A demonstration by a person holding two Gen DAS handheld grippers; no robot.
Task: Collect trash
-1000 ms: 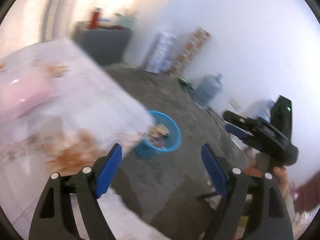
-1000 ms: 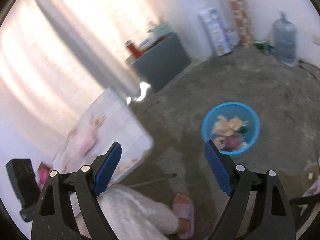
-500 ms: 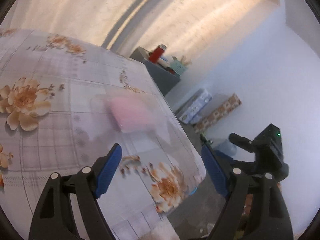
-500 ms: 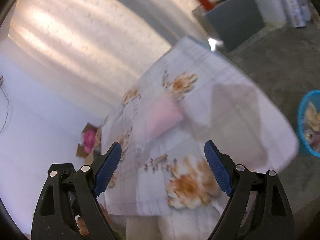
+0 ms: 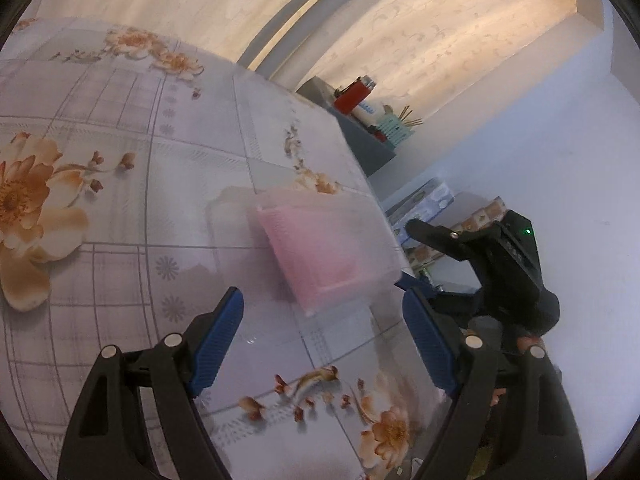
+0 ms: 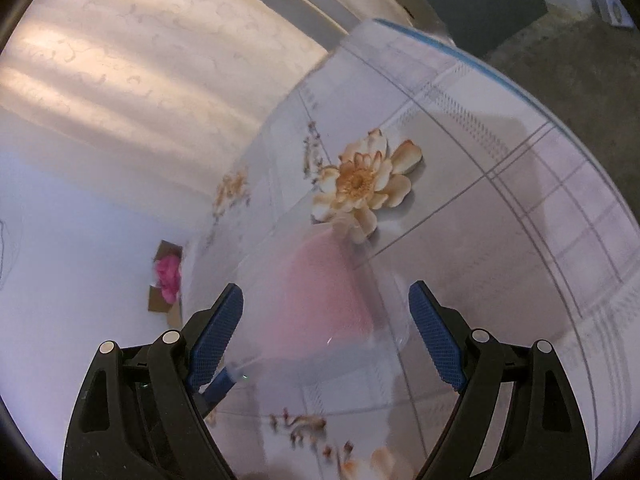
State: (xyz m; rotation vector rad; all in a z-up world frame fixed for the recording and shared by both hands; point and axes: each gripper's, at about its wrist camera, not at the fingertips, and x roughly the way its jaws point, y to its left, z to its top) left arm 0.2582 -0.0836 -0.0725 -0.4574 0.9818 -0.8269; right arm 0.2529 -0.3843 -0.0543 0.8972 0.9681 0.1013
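Observation:
A clear plastic box with a pink pad inside (image 5: 324,252) lies on the floral tablecloth (image 5: 120,208) near the table's right edge. My left gripper (image 5: 322,344) is open and empty, just short of the box. The right gripper's body (image 5: 500,276) shows beyond the box at the table edge. In the right wrist view the same box (image 6: 320,300) lies blurred between and just ahead of my open right gripper (image 6: 326,332), and a blue fingertip (image 6: 220,384) of the left gripper shows at the lower left.
A grey cabinet (image 5: 360,136) with a red flask (image 5: 354,94) stands by the curtain. Cartons (image 5: 424,200) lean on the white wall. A cardboard box with pink stuff (image 6: 166,276) sits on the floor beyond the table. The blue trash basin is out of view.
Both grippers swung up from the floor and the blue basin to the table. They have closed in on the pink-filled clear box from opposite sides. Both stay open.

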